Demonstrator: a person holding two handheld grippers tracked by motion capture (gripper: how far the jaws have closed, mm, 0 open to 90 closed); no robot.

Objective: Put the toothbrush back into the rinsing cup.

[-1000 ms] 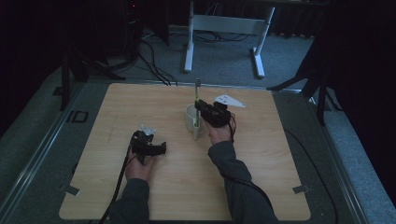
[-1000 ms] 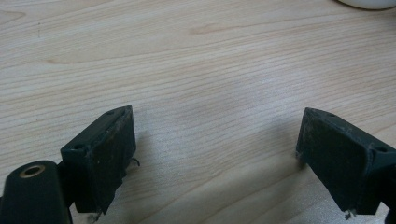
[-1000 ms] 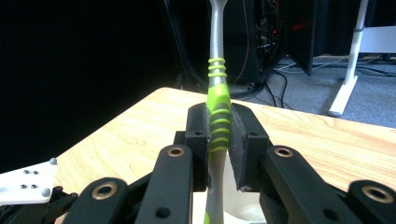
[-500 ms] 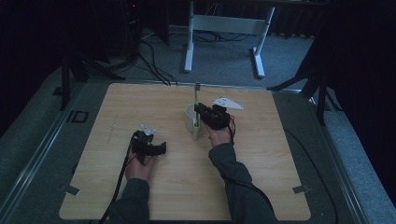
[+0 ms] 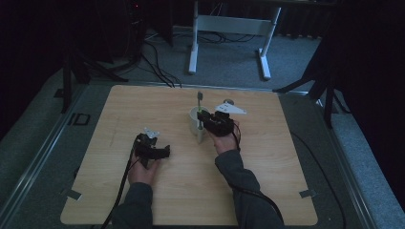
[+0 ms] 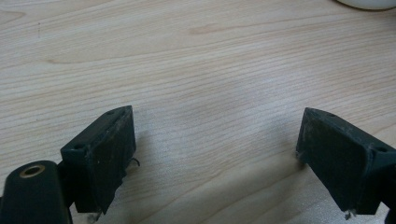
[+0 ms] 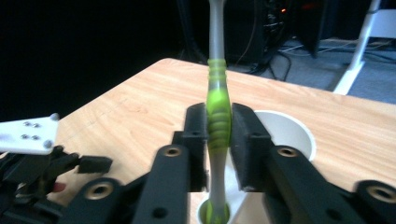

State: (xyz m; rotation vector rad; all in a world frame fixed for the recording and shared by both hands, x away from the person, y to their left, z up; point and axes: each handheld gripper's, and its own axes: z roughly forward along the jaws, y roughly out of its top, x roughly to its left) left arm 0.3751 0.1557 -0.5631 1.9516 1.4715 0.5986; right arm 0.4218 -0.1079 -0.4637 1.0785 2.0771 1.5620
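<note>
nothing moved: r gripper (image 7: 218, 135) grips toothbrush (image 7: 217, 100) over cup (image 5: 195, 118), mid-table.

Dim room, grey carpeted floor (image 5: 229, 62). Light wooden table (image 5: 267, 181) at centre; beyond it, white desk frame (image 5: 229, 28), black cables (image 5: 160, 62), dark stands (image 5: 67, 76).

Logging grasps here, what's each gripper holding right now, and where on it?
The right gripper clamps the toothbrush on its green ribbed handle, above the white cup. The left gripper is open, holding nothing.
</note>
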